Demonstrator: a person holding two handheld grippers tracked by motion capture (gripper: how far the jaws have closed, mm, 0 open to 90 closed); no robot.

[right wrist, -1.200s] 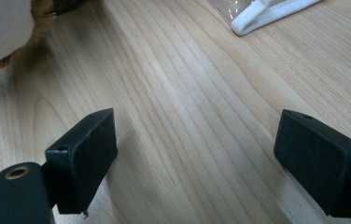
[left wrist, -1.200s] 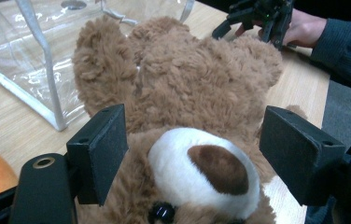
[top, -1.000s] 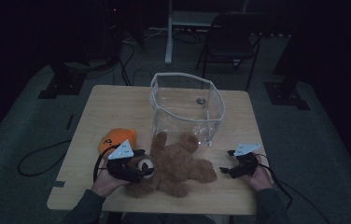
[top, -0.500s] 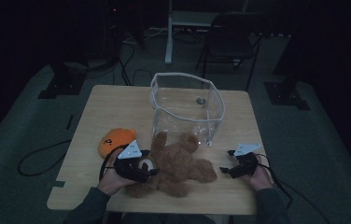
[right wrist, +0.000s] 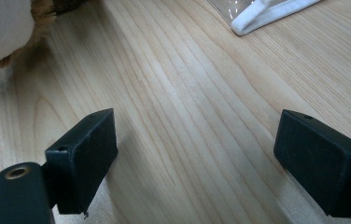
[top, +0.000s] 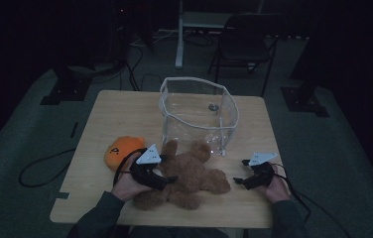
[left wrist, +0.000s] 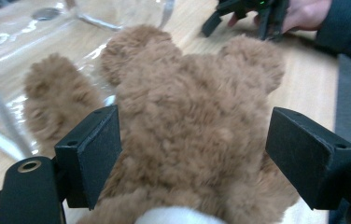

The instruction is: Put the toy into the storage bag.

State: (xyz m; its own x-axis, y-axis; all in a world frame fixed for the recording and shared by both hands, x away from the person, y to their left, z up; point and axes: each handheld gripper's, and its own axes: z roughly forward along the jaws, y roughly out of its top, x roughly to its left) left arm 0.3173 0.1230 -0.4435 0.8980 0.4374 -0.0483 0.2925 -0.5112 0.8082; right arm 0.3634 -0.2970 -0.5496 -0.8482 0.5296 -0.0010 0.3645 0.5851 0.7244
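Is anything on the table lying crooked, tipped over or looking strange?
Nothing is spilled or damaged. The bear lies flat beside the clear bin, which stands upright. The left gripper is open around the bear.

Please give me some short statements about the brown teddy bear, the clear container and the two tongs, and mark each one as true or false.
1. The left tongs are open around the fluffy brown teddy bear. True.
2. The teddy bear lies inside the clear plastic container. False: it lies on the light wooden table, in front of the container.
3. The right tongs grip a toy. False: they are open above bare wood.
4. An orange plush toy lies beside the person's left hand. True.
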